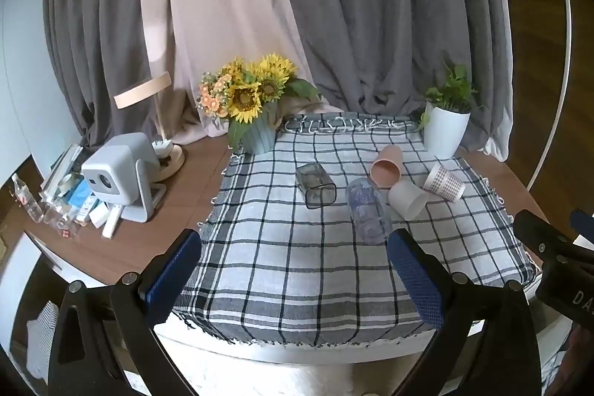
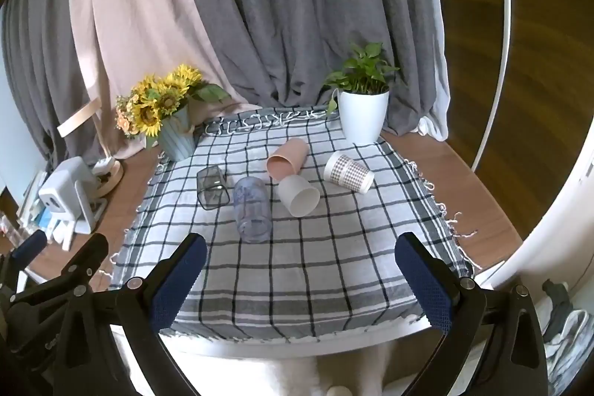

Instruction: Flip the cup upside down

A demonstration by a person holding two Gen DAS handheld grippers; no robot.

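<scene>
lay on their sides, all five cups, in a loose cluster past the middle of the checked cloth (image 2: 297, 266): smoky square glass (image 2: 212, 187), clear tumbler (image 2: 252, 210), white cup (image 2: 299, 194), pink cup (image 2: 287, 158), houndstooth paper cup (image 2: 348, 171). could not tell which was meant; judged the clear tumbler likeliest, being nearest both claws.

held spread wide and empty, left gripper (image 1: 297, 270) and right gripper (image 2: 300, 277), both short of the cups, above the cloth's near half.

pointed toward the cameras with its mouth, that tumbler, long axis running near-to-far, base away. aimed mouth toward the near right, the white cup; mouth toward the near left, the pink; mouth to the right, the paper cup.

risks, as judged: rolled sideways if nudged off-centre, being round; knocked the white cup just beside it; slipped in the pads, being smooth and clear; bunched the loose cloth under a low approach; crushed the paper cup if squeezed hard.
</scene>
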